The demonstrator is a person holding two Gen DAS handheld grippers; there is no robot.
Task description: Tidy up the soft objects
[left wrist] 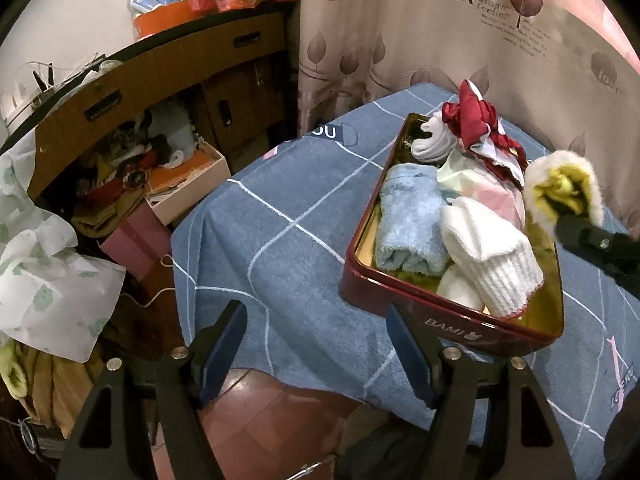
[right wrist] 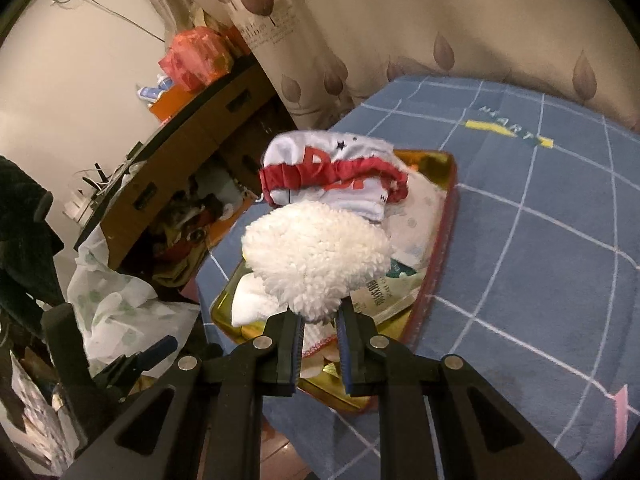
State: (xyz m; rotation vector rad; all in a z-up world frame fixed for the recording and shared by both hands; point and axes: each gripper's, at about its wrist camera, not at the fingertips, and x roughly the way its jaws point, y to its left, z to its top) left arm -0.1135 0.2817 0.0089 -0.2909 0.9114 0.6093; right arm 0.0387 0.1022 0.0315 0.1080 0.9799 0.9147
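A red tin [left wrist: 440,312] with a gold inside sits on the blue checked blanket [left wrist: 288,240]. It holds a light blue towel [left wrist: 412,216], white socks [left wrist: 492,256], a pastel pouch [left wrist: 484,188] and a red-and-white cloth [left wrist: 480,120]. My right gripper [right wrist: 318,320] is shut on a fluffy white soft item [right wrist: 316,260] with a yellow inside [left wrist: 560,188], held above the tin's [right wrist: 436,264] right side. My left gripper [left wrist: 316,344] is open and empty, low at the blanket's near edge, left of the tin.
A wooden desk [left wrist: 160,76] with drawers stands at the left with cluttered boxes [left wrist: 188,184] under it. A white patterned bag [left wrist: 48,272] hangs at the far left. A leaf-print curtain [left wrist: 440,32] is behind the table. Red floor tiles [left wrist: 272,420] lie below.
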